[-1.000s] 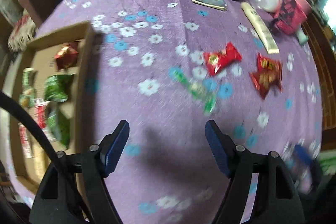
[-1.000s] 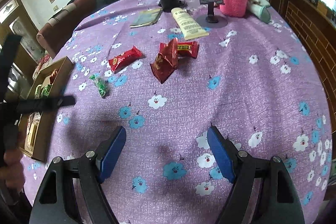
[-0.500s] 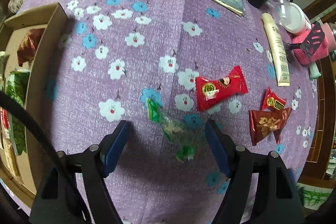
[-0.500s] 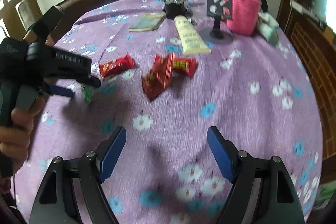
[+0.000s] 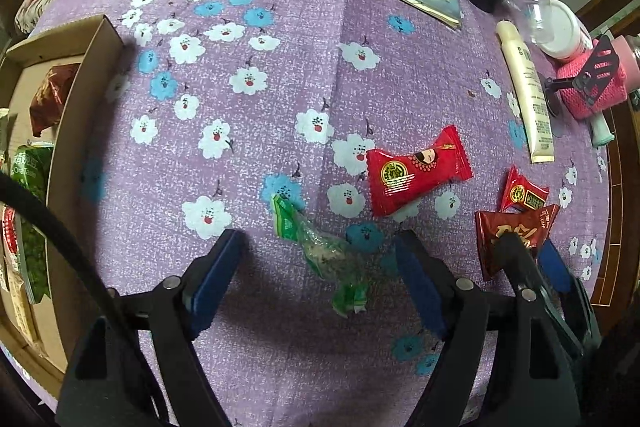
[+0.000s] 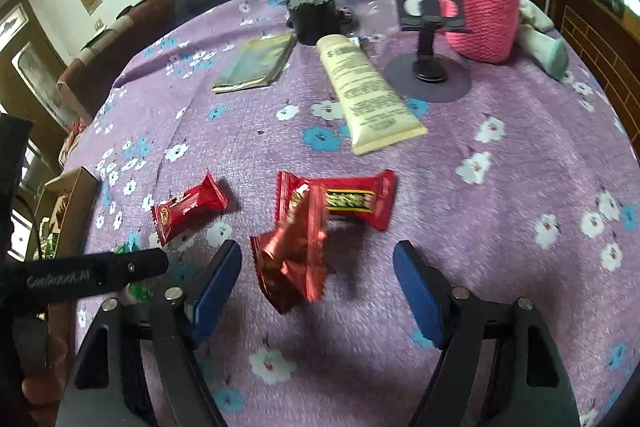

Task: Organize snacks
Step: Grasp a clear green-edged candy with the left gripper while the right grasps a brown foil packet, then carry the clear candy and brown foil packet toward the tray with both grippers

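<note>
Purple flowered worktop point(image 5: 256, 27): left gripper point(image 5: 320, 263) jaws opening around the green candy point(image 5: 320, 251); right gripper point(image 6: 318, 279) jaws closing astride a dark-red packet point(image 6: 292, 255), seemingly untouched, red candy point(image 6: 188, 207) at ten o'clock.

Green candy point(image 5: 320, 251), three red snacks point(image 5: 416, 175) lying flat

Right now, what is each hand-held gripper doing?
Left hand-held gripper: opening, green candy between its jaws, ungripped.
Right hand-held gripper: closing around the dark red packet, pads not yet touching.
</note>
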`<state>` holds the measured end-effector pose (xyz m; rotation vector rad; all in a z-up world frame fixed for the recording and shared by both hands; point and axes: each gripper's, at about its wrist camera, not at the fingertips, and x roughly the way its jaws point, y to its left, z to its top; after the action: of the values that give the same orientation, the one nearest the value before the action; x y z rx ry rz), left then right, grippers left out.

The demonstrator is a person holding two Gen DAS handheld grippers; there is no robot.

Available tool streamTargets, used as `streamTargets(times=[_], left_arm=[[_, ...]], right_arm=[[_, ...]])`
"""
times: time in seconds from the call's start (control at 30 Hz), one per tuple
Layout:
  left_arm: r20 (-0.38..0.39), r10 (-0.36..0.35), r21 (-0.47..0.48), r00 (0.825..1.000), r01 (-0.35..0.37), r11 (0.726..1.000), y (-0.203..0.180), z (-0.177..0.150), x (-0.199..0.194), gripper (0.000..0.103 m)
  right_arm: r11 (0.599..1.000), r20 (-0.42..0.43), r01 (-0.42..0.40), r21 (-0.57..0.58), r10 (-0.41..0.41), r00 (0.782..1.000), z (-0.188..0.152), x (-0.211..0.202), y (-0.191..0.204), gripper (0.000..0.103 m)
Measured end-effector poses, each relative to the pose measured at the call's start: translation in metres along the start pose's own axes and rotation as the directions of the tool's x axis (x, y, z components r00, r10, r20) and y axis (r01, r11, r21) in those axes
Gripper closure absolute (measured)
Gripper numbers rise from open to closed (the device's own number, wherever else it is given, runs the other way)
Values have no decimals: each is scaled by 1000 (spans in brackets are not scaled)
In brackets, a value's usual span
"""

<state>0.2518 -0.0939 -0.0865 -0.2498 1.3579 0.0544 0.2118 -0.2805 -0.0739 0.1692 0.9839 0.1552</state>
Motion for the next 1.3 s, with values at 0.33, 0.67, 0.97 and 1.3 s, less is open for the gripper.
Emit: streamTargets(times=[0.33, 0.67, 0.97, 1.3], left_arm=[[13, -29, 13, 999, 29, 999, 7, -7, -4, 28], [12, -24, 1, 1000, 24, 1000, 29, -9, -11, 82], [35, 1, 70, 999, -4, 998, 32, -25, -16, 83], [99, 25, 203, 995, -44, 978, 39, -85, -28, 82]], right_arm=[[1000, 4, 10, 5, -10, 1000, -3, 0, -2, 71], [998, 11, -16, 65, 15, 1000, -16, -12, -19, 71], [998, 26, -6, 67, 4, 1000, -31, -23, -19, 71], [1000, 12, 15, 27, -15, 1000, -66, -48, -11, 71]])
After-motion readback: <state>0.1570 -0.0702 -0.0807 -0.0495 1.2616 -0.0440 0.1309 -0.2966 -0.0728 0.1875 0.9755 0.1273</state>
